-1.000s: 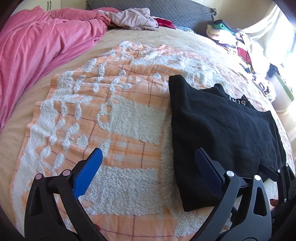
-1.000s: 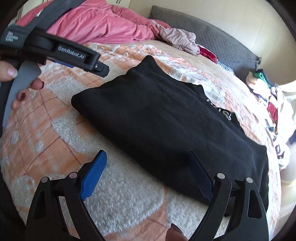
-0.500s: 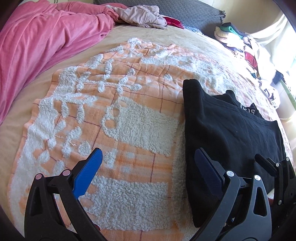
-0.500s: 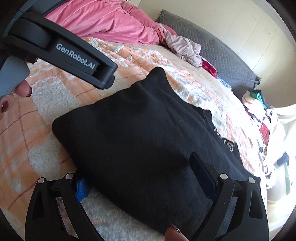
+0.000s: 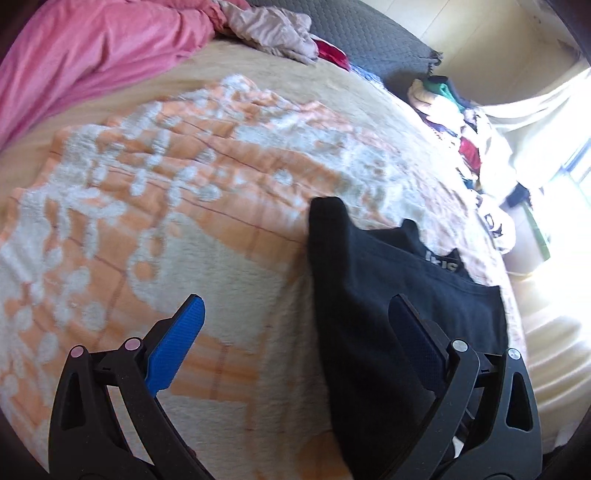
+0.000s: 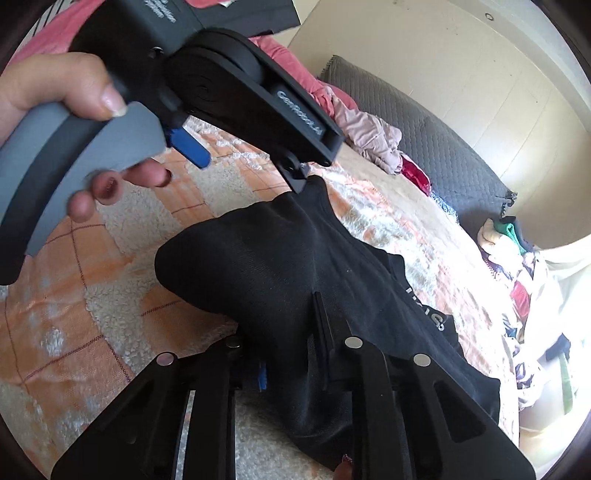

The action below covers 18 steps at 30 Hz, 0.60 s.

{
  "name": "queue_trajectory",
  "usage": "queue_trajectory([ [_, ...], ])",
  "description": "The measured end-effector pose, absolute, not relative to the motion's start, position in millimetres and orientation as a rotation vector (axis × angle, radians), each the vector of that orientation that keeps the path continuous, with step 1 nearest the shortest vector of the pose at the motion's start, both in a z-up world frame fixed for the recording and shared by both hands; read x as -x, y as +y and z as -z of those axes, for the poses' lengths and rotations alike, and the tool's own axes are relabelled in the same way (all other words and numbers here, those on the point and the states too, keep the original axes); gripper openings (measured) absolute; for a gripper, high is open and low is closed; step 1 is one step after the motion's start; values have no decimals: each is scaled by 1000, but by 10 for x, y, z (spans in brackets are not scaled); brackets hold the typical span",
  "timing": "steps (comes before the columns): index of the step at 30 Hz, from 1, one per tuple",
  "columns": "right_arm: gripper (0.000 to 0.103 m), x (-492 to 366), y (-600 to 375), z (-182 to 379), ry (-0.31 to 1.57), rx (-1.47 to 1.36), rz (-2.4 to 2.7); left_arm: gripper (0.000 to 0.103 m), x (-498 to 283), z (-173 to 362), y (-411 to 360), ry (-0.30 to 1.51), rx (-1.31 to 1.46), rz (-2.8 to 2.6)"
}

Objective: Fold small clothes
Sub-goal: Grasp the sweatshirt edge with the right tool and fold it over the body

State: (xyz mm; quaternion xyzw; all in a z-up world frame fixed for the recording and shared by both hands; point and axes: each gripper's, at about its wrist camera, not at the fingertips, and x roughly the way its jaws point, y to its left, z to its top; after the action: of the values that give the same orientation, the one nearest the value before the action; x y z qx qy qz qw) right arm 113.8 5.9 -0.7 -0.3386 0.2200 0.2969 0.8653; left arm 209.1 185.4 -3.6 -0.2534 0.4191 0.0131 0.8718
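Observation:
A black garment point(image 5: 373, 295) with a lettered waistband lies folded on the orange and white blanket point(image 5: 147, 184). In the left wrist view my left gripper point(image 5: 295, 328) stands open, one blue pad over the blanket and the other above the garment's left edge. From the right wrist view the left gripper point(image 6: 251, 173), held by a hand point(image 6: 44, 92), hovers by the garment's far corner. My right gripper point(image 6: 288, 354) has its jaws closing on the near edge of the black garment point(image 6: 277, 266), with the cloth pinched between them and raised into a hump.
A pink duvet point(image 5: 92, 55) covers the far left of the bed. A mauve garment point(image 5: 273, 33) and a grey pillow point(image 5: 369, 40) lie at the head. A pile of mixed clothes point(image 5: 461, 122) sits at the right edge by the bright window.
The right gripper's jaws went from wide apart to closed on the garment's near edge, and the cloth rose and bunched. The left gripper shifted toward the garment's far corner, still open.

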Motion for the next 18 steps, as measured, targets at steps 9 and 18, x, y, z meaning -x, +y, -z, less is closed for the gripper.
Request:
queue_trajectory([
  [9,15,-1080,-218,-189,419,644,-592,71,-2335,-67,1403,873,606,124],
  [18,14,-1150,-847,-472,434,455,-517,25,-2421,-513,668,829,439,183],
])
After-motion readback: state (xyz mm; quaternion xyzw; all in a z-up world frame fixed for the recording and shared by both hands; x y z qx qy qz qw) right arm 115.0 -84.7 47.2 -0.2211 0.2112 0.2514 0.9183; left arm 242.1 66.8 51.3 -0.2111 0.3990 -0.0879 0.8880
